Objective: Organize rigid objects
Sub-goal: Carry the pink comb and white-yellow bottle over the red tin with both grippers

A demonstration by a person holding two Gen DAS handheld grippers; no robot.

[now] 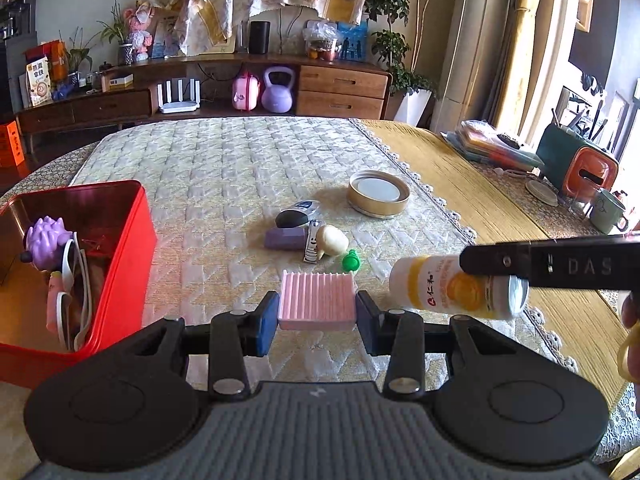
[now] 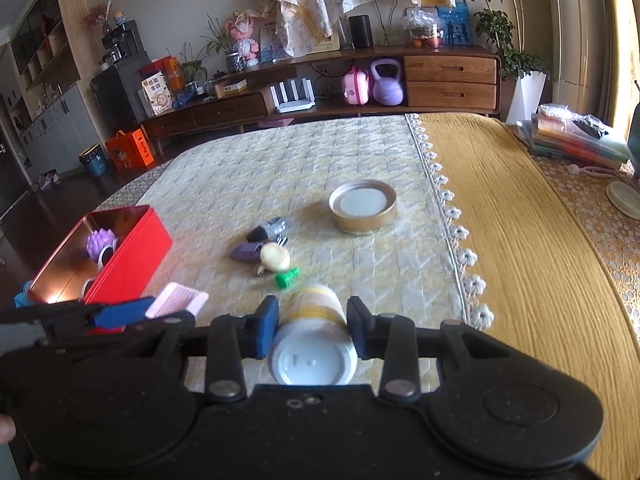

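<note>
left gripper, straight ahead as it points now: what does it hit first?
The left gripper already holds the pink soap dish. Straight on, the small green toy or the nail clipper in the cluster comes first; depth is unclear.

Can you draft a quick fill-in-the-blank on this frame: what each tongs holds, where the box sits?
1. The left tongs are shut on a ribbed soap dish coloured ____.
2. The right tongs grip a white and yellow ____.
3. The open tin box holding the purple spiky toy is coloured ____.
4. The round gold lid lies on the ____ cloth, not the mustard one.

Missing words: pink; bottle; red; quilted
</note>
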